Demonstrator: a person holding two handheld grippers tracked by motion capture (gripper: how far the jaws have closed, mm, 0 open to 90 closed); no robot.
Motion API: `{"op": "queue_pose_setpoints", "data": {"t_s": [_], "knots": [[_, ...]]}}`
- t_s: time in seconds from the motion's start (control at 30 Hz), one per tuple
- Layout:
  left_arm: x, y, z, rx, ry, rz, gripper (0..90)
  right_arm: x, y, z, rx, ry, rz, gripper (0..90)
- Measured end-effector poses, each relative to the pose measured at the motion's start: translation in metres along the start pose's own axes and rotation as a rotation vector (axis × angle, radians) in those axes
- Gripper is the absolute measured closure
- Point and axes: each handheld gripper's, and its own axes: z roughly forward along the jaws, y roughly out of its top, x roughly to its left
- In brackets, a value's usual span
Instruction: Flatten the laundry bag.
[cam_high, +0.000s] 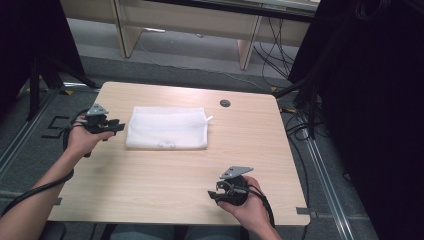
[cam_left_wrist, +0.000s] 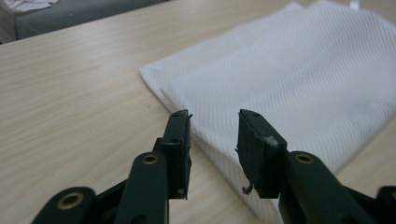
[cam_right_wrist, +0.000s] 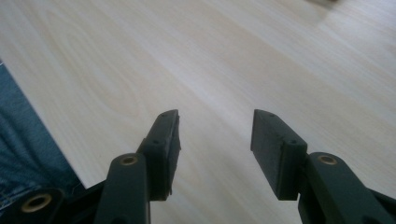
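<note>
A folded white mesh cloth (cam_high: 166, 127) lies flat on the wooden table (cam_high: 200, 165), left of the middle. My left gripper (cam_high: 112, 125) hovers just off the cloth's left edge, held in a hand. In the left gripper view its jaws (cam_left_wrist: 214, 140) stand open over the folded edge of the cloth (cam_left_wrist: 289, 79), with a gap between the pads and nothing pinched. Close to the table's front edge, my right gripper (cam_high: 217, 192) rests in the other hand. Its jaws (cam_right_wrist: 215, 140) are open over bare wood.
A small round cable hole (cam_high: 225, 103) sits in the table beyond the cloth's right end. Desk legs (cam_high: 247, 50) and loose cables (cam_high: 280, 55) stand on the floor behind. A dark curtain (cam_high: 375, 100) borders the right side. Blue denim (cam_right_wrist: 23, 154) lies past the table's front edge.
</note>
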Motion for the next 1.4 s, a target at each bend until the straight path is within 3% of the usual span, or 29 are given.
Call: {"op": "queue_pose_setpoints", "data": {"t_s": [0.07, 0.1, 0.13, 0.17, 0.23, 0.27, 0.47, 0.5, 0.7, 0.8, 0.87, 0.9, 1.03, 1.13, 1.23, 1.3, 1.4], "knots": [[0.002, 0.004, 0.009, 0.006, 0.015, -0.026, 57.8, -0.002, 0.003, 0.000, 0.018, 0.000, 0.016, 52.7], [0.003, 0.006, 0.014, 0.034, 0.018, -0.020, 56.7, -0.002, 0.004, 0.000, 0.026, -0.004, 0.019, 52.7], [0.003, 0.006, 0.021, 0.049, 0.022, -0.035, 55.7, -0.001, 0.002, 0.004, -0.013, -0.015, 0.010, 52.7], [0.003, 0.006, 0.029, 0.067, 0.024, -0.045, 54.5, 0.000, 0.004, 0.000, 0.030, 0.000, 0.016, 52.7], [0.004, 0.005, 0.043, 0.092, 0.033, -0.070, 51.5, 0.000, 0.003, 0.001, 0.025, -0.002, 0.003, 52.7], [0.007, 0.005, 0.053, 0.131, 0.033, -0.062, 50.0, 0.001, 0.001, 0.000, 0.034, 0.005, 0.015, 52.8], [0.007, 0.004, 0.072, 0.176, 0.034, -0.075, 47.9, -0.002, -0.002, 0.001, 0.038, 0.008, 0.010, 52.8], [0.006, 0.003, 0.076, 0.182, 0.034, -0.073, 47.9, 0.000, -0.003, 0.001, 0.025, 0.012, 0.027, 52.8], [-0.005, 0.000, 0.085, 0.176, 0.066, 0.087, 57.4, 0.003, -0.003, 0.000, 0.011, 0.010, 0.005, 52.9], [-0.013, 0.001, 0.087, 0.180, 0.087, 0.204, 71.3, 0.003, -0.002, 0.000, 0.035, 0.017, -0.002, 52.8], [-0.018, 0.001, 0.089, 0.187, 0.105, 0.248, 74.8, 0.003, -0.002, 0.000, 0.035, 0.017, -0.002, 52.9], [-0.019, 0.001, 0.090, 0.192, 0.107, 0.260, 79.1, 0.003, -0.002, 0.000, 0.033, 0.017, -0.003, 52.9], [-0.021, 0.002, 0.092, 0.197, 0.111, 0.244, 81.6, 0.004, -0.001, -0.001, 0.033, 0.023, 0.009, 52.7], [-0.020, 0.004, 0.091, 0.200, 0.117, 0.256, 84.6, 0.004, -0.003, 0.001, 0.022, 0.027, 0.012, 52.7], [-0.021, 0.009, 0.087, 0.187, 0.120, 0.260, 85.3, 0.004, -0.002, 0.001, 0.035, 0.025, -0.008, 52.6], [-0.021, 0.011, 0.082, 0.161, 0.121, 0.266, 85.3, 0.005, -0.003, 0.002, 0.015, 0.033, 0.011, 52.6], [-0.021, 0.016, 0.071, 0.127, 0.118, 0.280, 85.3, 0.004, -0.002, 0.001, 0.029, 0.026, 0.004, 52.6]]}}
